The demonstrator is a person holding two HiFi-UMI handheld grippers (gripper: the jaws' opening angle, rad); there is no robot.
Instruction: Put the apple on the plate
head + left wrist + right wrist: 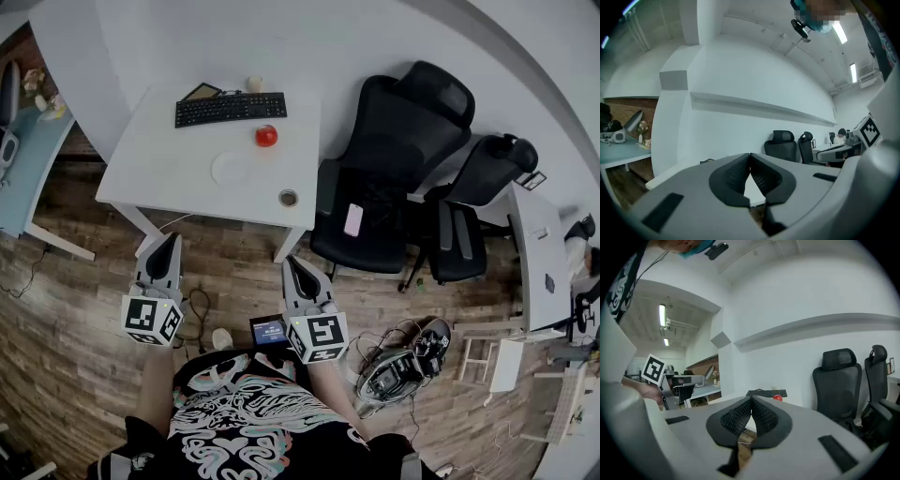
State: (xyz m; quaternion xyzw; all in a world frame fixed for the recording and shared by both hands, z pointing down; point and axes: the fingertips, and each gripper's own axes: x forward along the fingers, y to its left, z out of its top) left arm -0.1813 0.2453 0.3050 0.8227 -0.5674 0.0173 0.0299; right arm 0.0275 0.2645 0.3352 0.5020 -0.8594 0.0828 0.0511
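Worktop (169, 164): white, with wood floor around it.
Keyboard (231, 109): black, lying along the worktop's far side. It also shows in the right gripper view (766, 393).
Apple (266, 136): red, sitting on the worktop just in front of the keyboard's right end. It is not on the plate. In the right gripper view (777, 397) it sits just beside the keyboard.
Plate (230, 168): white and flat on the worktop, in front of the keyboard's middle and farther from the keyboard than the apple is. There is a gap between plate and apple.
Left gripper (171, 240): off the worktop and over the floor, well to the near side of the keyboard, pointing toward it. Its own view (750, 161) shows the jaws pressed together with nothing between them.
Right gripper (290, 262): also over the floor, on the near side of the keyboard and out past its right end. Its own view (751, 401) shows the jaws closed tip to tip, holding nothing.
Tin (288, 198): small and round, well in front of the keyboard's right end, near the worktop's near edge.
Chairs (394, 159): two black office chairs to the right of the keyboard, off the worktop.
Phone (353, 219): pink, lying on the seat of the chair closer to the keyboard.
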